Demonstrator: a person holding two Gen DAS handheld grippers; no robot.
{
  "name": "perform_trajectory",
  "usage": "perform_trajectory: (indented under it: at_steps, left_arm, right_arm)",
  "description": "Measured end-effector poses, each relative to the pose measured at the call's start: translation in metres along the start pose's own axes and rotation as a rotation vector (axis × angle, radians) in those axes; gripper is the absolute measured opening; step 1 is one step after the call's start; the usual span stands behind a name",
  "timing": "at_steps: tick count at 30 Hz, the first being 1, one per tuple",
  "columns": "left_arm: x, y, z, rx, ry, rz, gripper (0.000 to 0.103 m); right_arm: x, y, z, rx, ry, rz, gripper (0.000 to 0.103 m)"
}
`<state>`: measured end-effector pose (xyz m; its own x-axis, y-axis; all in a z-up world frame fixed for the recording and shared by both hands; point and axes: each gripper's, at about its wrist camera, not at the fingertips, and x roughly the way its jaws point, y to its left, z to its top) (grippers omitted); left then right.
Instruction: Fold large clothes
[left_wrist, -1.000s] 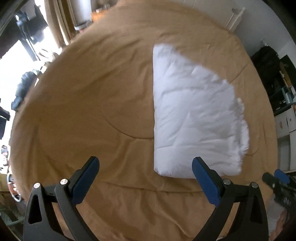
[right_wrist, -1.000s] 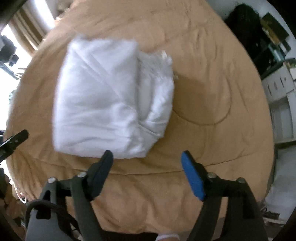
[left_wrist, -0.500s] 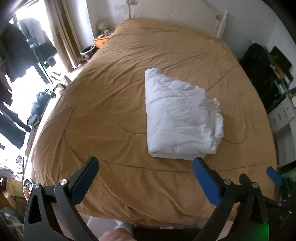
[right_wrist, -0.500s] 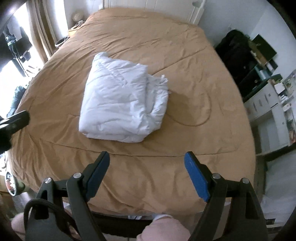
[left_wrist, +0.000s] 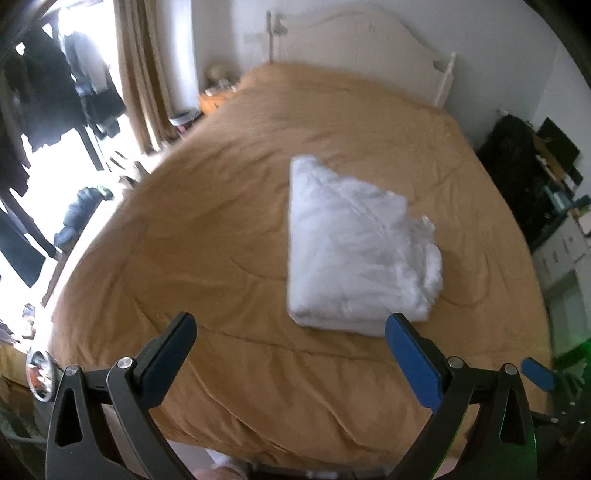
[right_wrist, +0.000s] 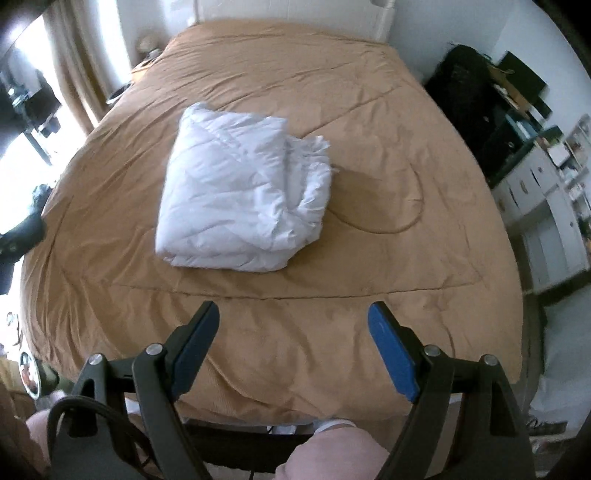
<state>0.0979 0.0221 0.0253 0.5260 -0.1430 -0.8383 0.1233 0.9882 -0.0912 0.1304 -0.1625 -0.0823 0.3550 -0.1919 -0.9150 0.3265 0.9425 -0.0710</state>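
Observation:
A white padded garment (left_wrist: 351, 251) (right_wrist: 240, 199) lies folded into a thick bundle in the middle of the tan bed cover (left_wrist: 221, 240) (right_wrist: 388, 147). Its loose ruffled edges face right. My left gripper (left_wrist: 290, 347) hangs open above the bed's near edge, well short of the bundle, nothing between its blue pads. My right gripper (right_wrist: 293, 332) is open too, held back over the foot of the bed with the bundle ahead and slightly left. A blue tip of the right gripper (left_wrist: 537, 373) shows at the lower right of the left wrist view.
A white headboard (left_wrist: 369, 48) stands at the far end. Curtains and hanging dark clothes (left_wrist: 55, 92) fill the left side by a bright window. Dark bags and white drawers (right_wrist: 535, 192) line the right wall. The person's pink trouser legs (right_wrist: 332, 454) show below the bed edge.
Both grippers have pulled back and up from the folded bundle, which now lies farther off and smaller. The bundle itself has not moved. Both stayed open.

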Motion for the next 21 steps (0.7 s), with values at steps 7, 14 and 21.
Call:
perform_trajectory:
  at_steps: [7, 14, 21]
  left_arm:
    - [0.0058, -0.0005, -0.0055, 0.003, 0.031, 0.027, 0.102]
    - [0.0125, 0.0032, -0.0074, 0.002, 0.075, -0.01, 0.102]
    - [0.0113, -0.0043, -0.0081, 0.038, 0.062, 0.01, 0.102]
  right_arm:
    - [0.004, 0.0031, -0.0034, 0.003, 0.026, 0.013, 0.083]
    - [-0.0001, 0.0038, -0.0084, 0.018, 0.015, 0.019, 0.083]
    - [0.0012, 0.0031, -0.0087, 0.015, 0.029, 0.04, 0.083]
